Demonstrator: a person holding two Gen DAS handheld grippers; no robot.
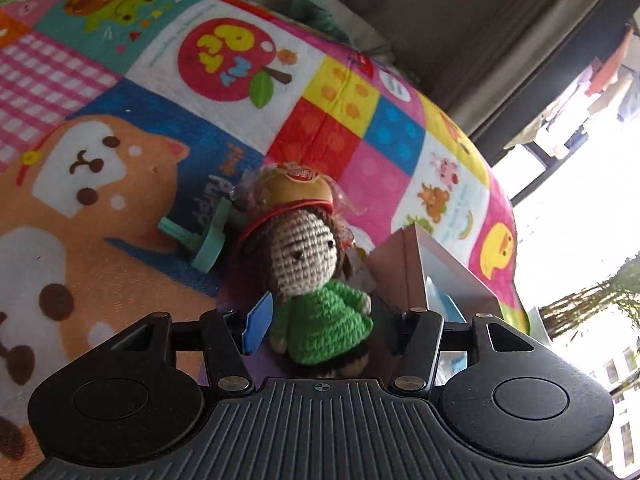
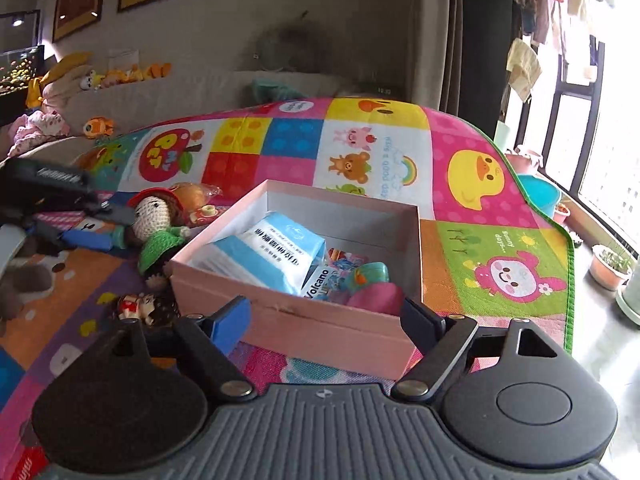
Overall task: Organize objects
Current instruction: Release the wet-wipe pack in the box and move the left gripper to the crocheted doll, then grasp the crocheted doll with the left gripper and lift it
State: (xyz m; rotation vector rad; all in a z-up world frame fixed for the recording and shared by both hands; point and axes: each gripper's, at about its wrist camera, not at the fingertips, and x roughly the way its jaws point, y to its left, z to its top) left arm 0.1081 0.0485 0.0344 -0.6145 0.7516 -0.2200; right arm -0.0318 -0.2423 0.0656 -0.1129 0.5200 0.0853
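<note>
Right gripper: jaws wide apart, nothing between them, hovering at the near wall of the pink box.
Left gripper: jaws half open around the crochet doll; I cannot tell whether the pads press it.
Doll: upright on the play mat, just left of the box, facing the left gripper.
Writing: "Volcano" on a packet in the box.

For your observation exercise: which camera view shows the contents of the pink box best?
The right wrist view: it looks down into the open pink box, showing the blue packet and small toys. The left wrist view shows only an outer corner behind the crocheted doll.
</note>
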